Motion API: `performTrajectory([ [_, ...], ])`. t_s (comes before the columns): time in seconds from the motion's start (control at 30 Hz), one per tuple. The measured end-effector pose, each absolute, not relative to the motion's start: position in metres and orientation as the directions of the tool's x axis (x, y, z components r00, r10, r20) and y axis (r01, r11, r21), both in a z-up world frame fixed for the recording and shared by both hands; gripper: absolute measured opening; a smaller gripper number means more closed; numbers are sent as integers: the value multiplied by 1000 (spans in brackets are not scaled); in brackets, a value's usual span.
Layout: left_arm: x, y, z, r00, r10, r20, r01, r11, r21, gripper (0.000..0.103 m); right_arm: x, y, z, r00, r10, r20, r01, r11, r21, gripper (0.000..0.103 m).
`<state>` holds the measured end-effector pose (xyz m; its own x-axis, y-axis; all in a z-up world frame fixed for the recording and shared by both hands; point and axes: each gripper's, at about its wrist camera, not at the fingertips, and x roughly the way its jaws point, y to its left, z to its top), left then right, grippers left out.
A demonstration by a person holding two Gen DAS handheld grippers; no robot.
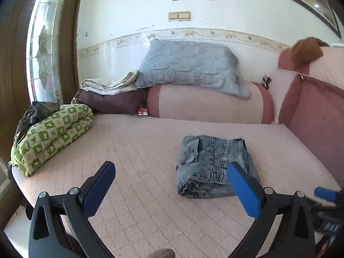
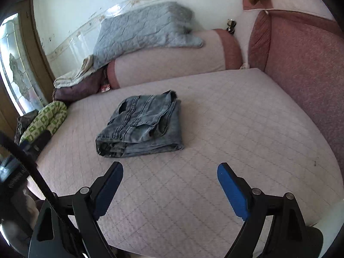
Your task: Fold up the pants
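The pink quilted daybed [image 2: 215,118] carries the work. The jeans [image 2: 142,124] lie near its middle as a compact, several-layer denim bundle — waistband and pocket uppermost, folded edges facing the cameras. Judgement: folding appears complete; the release step is in hand, and the next move calls only for withdrawal or a light squaring of edges. Left gripper [image 1: 172,185] and right gripper [image 2: 169,182] — both spread wide, nothing between the jaws, clear of the denim.

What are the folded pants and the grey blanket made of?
The folded pants look like faded blue-grey denim: rows of stitched seams, a thick hem, a matte weave. The grey blanket looks like soft quilted fabric, probably cotton or polyester: stitched padded panels.
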<state>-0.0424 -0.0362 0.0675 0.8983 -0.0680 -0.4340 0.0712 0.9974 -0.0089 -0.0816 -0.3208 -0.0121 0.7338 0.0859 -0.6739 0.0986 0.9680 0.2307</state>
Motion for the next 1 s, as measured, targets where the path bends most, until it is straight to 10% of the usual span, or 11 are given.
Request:
performTrajectory([
  [1.0,-9,-43,-4,644,-101,-759,136,991,-16,103,-45,-276,-58,597,77,-799,62,988,141,93],
])
